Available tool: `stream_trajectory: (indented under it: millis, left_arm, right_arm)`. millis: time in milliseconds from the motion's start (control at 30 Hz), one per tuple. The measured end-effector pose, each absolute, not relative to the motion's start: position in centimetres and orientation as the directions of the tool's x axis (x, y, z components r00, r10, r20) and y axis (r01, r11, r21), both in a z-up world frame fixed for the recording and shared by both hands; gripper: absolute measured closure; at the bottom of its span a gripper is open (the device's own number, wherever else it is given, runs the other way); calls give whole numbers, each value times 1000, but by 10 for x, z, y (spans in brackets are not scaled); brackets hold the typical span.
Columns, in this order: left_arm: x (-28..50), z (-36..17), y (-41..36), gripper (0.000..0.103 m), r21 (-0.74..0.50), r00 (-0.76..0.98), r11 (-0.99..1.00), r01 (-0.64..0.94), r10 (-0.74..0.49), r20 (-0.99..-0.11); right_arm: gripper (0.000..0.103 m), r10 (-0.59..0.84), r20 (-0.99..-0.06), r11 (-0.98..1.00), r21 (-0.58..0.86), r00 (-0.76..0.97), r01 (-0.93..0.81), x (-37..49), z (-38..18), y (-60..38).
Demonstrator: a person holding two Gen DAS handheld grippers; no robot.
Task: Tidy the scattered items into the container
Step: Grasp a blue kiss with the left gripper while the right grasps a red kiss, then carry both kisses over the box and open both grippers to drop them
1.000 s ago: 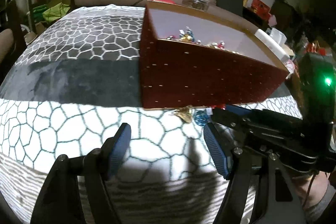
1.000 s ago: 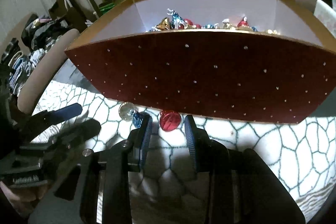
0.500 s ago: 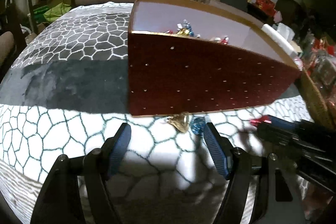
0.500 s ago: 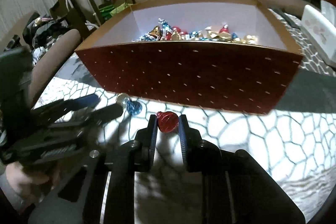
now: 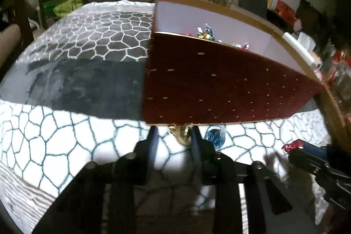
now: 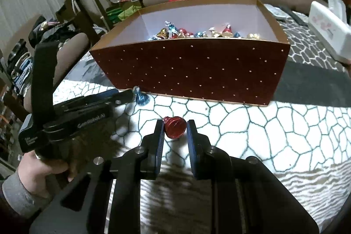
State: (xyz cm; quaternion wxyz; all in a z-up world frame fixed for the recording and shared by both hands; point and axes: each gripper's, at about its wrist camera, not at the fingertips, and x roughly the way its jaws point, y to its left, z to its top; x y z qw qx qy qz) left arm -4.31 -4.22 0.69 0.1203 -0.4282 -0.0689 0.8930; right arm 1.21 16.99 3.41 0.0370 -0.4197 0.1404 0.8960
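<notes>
Candies nearly all in the box [image 6: 193,71]

Right claw [image 6: 175,127] is clamped on a red candy [image 6: 174,129], lifted for dropping in. Left claw [image 5: 173,137] is half closed around a gold candy [image 5: 182,134] by the box wall, not yet gripping; blue candy [image 5: 216,136] waits beside.

Both grippers have closed in on sweets by the box

The right gripper [image 6: 175,129], a second ago open around the red sweet [image 6: 174,129] at the foot of the box [image 6: 193,71], has clamped it and drawn back from the box. The left gripper [image 5: 174,138], wide open before, has narrowed its fingers [image 5: 196,142] around the gold sweet [image 5: 182,134] at the box's base.
</notes>
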Motion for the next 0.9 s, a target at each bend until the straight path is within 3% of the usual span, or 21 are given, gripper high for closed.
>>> stream_trajectory:
  millis: [233,267,367,433,633,700,900]
  left_arm:
    - [-30,13,-40,76,-246,-600,-949,-197,315,-736]
    - [-29,16,-37,74,-260,-603,-941,-218,339,-722]
    - [-22,25,-20,55,-259,-612,-928,-267,371,-698]
    - [-21,25,-5,55,-240,-609,-923,-301,380,-696]
    - [-34,13,12,55,-233,-597,-930,-285,362,-716]
    - [-35,11,13,74,-226,-611,-935,-275,351,-710]
    - [-41,7,14,75,-213,-592,-947,-240,317,-741]
  right_arm:
    - [84,-60,-761,-957,228,-646,-179,15,31,168]
    - [84,-60,-759,-957,228,-648,-179,16,32,168]
    - [84,-59,-758,-957,228,-650,-180,17,33,168]
    - [84,-55,-758,-956,227,-651,-184,17,34,169]
    - [84,-42,-756,-953,226,-653,-201,25,37,177]
    - [84,-38,-757,-951,227,-653,-209,28,37,182]
    - [84,-34,-758,-943,240,-651,-231,34,34,194]
